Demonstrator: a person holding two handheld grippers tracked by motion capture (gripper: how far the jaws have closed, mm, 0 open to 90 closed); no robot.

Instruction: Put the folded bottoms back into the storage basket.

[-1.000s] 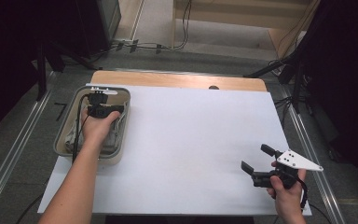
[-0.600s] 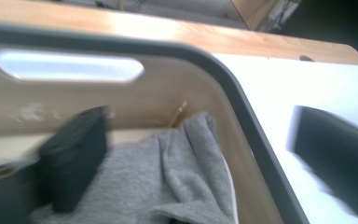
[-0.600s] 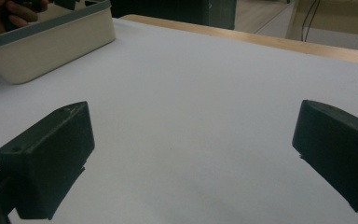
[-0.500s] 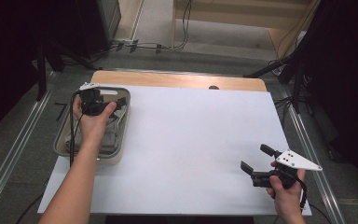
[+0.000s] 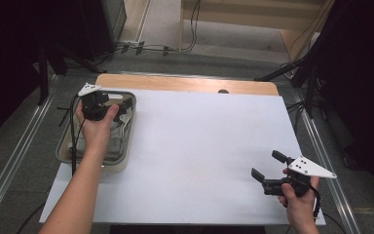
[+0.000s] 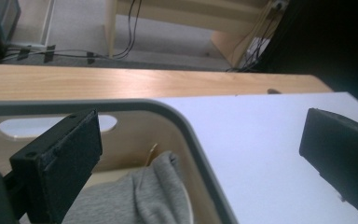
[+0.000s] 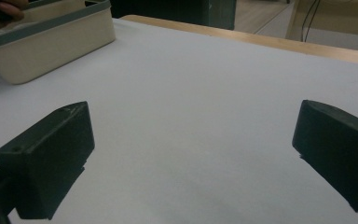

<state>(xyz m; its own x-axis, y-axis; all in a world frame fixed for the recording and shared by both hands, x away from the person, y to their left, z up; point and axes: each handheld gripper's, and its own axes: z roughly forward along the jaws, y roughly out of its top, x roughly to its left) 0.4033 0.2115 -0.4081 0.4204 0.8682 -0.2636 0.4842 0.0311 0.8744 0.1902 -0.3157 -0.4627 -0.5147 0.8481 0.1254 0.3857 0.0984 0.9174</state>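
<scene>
A beige tray with a grey rim stands at the table's left side, and a crumpled grey cloth lies in it. My left gripper hovers over the tray's far end, open, with nothing between its jaws. In the left gripper view the left gripper straddles the tray's rim, and the grey cloth lies below its left jaw. Near the front right corner my right gripper stands open and empty above the white table cover; in its own view the right gripper points across the cover toward the tray.
A white sheet covers the table, with a bare wooden strip along the far edge. Cables and stands lie on the floor beyond. A metal rail runs along the floor at the left.
My left gripper has risen out of the tray and turned its jaws toward the right. The right gripper has stayed where it was.
</scene>
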